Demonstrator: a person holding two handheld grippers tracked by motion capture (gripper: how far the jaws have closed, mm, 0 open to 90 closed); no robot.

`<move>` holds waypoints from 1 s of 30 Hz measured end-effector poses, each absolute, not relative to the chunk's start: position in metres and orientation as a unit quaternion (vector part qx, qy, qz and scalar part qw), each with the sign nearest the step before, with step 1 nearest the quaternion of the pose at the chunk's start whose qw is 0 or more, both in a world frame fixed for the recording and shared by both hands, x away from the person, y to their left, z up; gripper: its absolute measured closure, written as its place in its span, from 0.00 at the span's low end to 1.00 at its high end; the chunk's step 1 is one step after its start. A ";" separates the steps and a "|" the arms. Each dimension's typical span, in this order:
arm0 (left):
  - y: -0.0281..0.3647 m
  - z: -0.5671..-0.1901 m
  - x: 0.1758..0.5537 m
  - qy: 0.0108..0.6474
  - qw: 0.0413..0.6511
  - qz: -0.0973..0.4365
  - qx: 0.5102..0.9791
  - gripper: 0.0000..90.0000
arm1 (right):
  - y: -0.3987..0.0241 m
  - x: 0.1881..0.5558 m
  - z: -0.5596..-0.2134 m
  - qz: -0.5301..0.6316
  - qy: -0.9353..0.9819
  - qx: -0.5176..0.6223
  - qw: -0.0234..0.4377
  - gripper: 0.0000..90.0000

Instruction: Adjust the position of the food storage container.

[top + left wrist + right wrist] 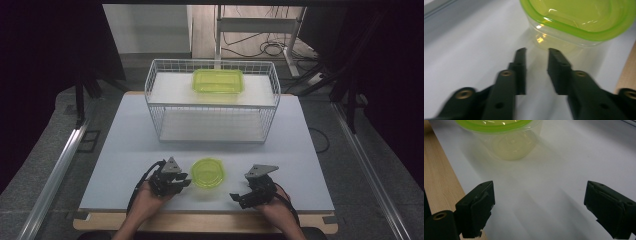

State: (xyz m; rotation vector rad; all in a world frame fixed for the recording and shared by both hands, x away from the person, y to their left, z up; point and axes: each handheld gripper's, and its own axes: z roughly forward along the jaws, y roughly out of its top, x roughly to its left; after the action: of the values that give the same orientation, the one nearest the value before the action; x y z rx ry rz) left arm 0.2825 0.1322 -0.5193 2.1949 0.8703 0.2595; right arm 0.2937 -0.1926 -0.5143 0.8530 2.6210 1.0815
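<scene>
Lime-green lidded round container [208,173] (clear body) on a white table [125,150].

Round green-lidded container [208,173] sits on the white tabletop [125,165] at the near edge, right between the two hands. Left hand-held gripper [181,182] is just beside its left rim, jaws parted a little and nothing in them. Right hand-held gripper [239,197] waits a bit farther off, jaws wide. Far back, a wire basket [165,107] carries a rectangular green-lidded box [218,80] on its upper shelf.
</scene>
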 end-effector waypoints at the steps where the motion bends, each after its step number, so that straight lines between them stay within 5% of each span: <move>1: 0.135 -0.518 0.279 0.342 0.376 0.105 0.855 0.69 | -0.193 0.294 -0.514 0.364 0.882 0.287 0.090 0.11; 22: 0.175 -0.515 0.229 0.383 0.375 0.155 0.830 0.06 | -0.194 0.293 -0.511 0.381 0.873 0.289 0.093 0.11; 30: 0.180 -0.519 0.231 0.391 0.388 0.143 0.822 0.04 | -0.196 0.294 -0.510 0.393 0.863 0.305 0.093 0.08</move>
State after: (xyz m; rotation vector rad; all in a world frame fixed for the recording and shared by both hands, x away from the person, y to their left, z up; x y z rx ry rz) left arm 0.2312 0.1804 -0.5188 2.0917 0.9957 0.3645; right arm 0.2941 -0.1960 -0.5102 0.9042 2.5603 1.1662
